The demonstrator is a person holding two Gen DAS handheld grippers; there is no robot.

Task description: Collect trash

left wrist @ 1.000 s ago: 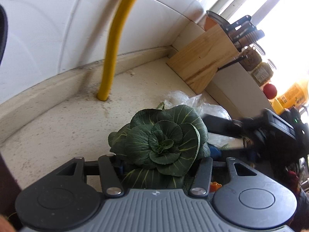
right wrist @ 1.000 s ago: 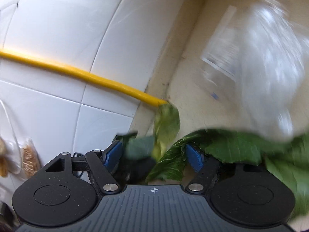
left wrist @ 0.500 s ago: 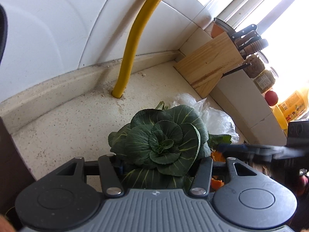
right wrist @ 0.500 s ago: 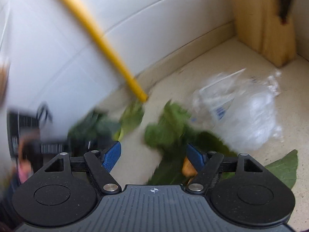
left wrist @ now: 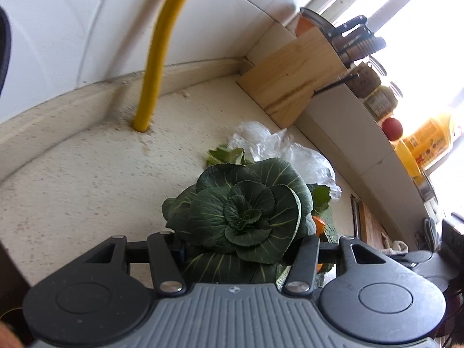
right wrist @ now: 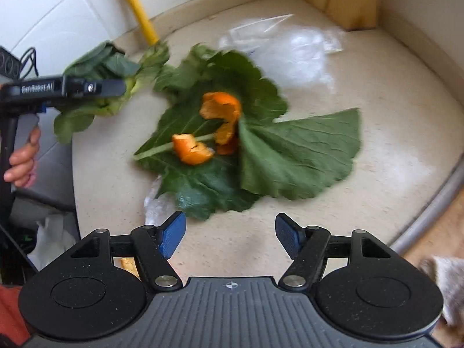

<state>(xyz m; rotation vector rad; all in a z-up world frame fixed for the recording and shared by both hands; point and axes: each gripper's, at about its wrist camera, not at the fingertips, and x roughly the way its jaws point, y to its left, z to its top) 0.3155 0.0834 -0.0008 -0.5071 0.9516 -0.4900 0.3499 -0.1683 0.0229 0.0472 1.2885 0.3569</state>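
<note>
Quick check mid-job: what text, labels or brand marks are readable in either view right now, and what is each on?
"GenRobot.AI": white print on the side of the left tool, seen from the right wrist view.
Yellow bottle label: print too blurred to read.
Jar label on the ledge: too small to read.

Dark green rosette of leafy greens (left wrist: 243,217) with pale yellow-green veins; flat leaves (right wrist: 298,156) at the counter's centre a brighter mid-green, orange peel pieces (right wrist: 191,150) on them with paler yellow inner faces. Countertop (right wrist: 391,92) cream with fine dark speckle; wall tiles (left wrist: 72,29) glossy white with thin grey seams, yellow pipe (left wrist: 156,58) at 11 o'clock, pale wood knife block (left wrist: 290,78) at 1 o'clock, plastic bag (right wrist: 293,49) clear-whitish. Right gripper (right wrist: 230,232) black with blue ribbed pads (right wrist: 172,233).
</note>
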